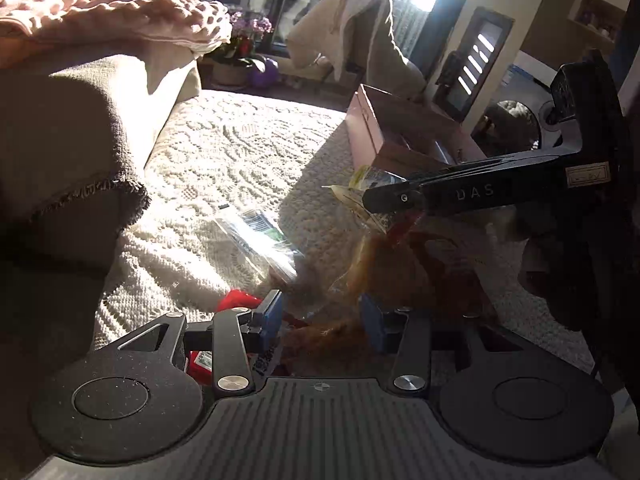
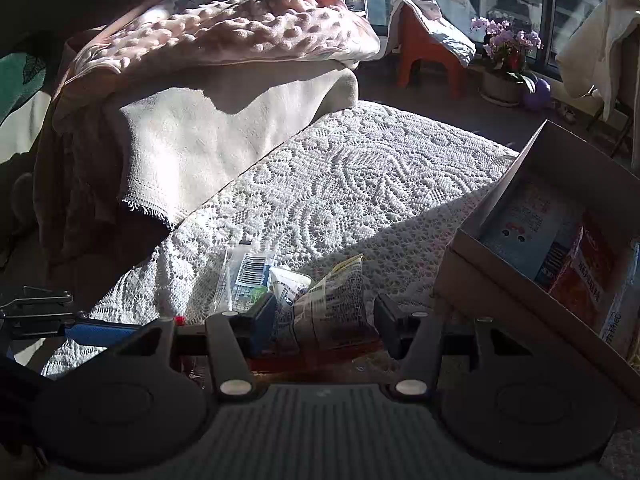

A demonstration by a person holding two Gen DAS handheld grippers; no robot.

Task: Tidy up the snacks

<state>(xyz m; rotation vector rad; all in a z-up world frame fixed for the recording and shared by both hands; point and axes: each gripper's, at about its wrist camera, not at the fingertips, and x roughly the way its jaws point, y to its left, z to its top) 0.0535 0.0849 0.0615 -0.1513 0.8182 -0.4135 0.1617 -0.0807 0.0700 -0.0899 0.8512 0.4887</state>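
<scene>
Right wrist view: right gripper (image 2: 326, 318) pinches the printed snack bag (image 2: 332, 304), its long axis pointing away; cardboard box (image 2: 516, 300) sits just right, nearer this arm. Left gripper (image 1: 320, 318) spread around bag's lower end.

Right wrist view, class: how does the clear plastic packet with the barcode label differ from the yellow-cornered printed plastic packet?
The clear barcode packet lies flat on the white lace cover; the yellow-cornered printed packet stands upright between the right gripper's fingers. The clear barcode packet shows a white label and green patch; the yellow-cornered printed packet carries dense black print. Both are crinkly plastic wrappers outside the brown cardboard box.
</scene>
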